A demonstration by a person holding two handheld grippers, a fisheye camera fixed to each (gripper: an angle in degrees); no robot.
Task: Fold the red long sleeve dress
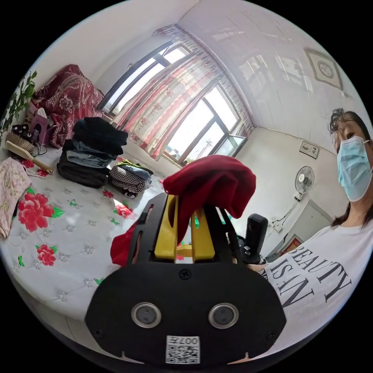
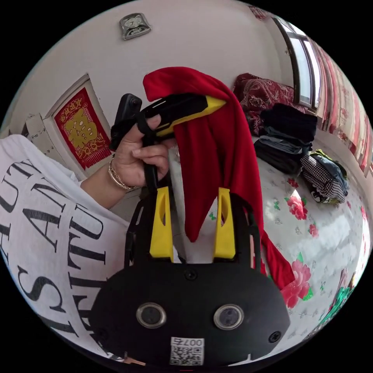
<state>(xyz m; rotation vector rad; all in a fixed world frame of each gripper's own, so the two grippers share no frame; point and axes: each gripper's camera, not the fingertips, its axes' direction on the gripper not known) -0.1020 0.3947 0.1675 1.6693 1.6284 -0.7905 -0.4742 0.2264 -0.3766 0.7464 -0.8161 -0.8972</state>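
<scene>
We hold the left claw (image 1: 184, 227) up in the air, and its two yellow jaws are pressed together on a fold of the red dress (image 1: 211, 182). We think it pinches the cloth there so the dress can hang down and fall straight, which makes it easy to find an edge to fold. In the right gripper view we see that same left claw from the side, held in a hand (image 2: 134, 155), with the dress draped over its yellow tip and hanging in a long soft strip. The right claw (image 2: 191, 225) has its jaws spread wide, and the low end of the dress dangles between them, but the jaws do not press on it. It looks ready to catch that loose end, so we judge the folding has hardly begun. The dress looks soft and floppy, with no stiff parts, and it bunches into a round lump on top of the left claw. Under it is the bed (image 1: 74, 229), with a smooth white sheet printed with red flowers. Farther off sit a pile of dark folded clothes (image 1: 95, 149) and a black and white checked piece (image 1: 130, 178), thick and flat. Behind them hang striped curtains (image 1: 167, 101) by the bright window.
</scene>
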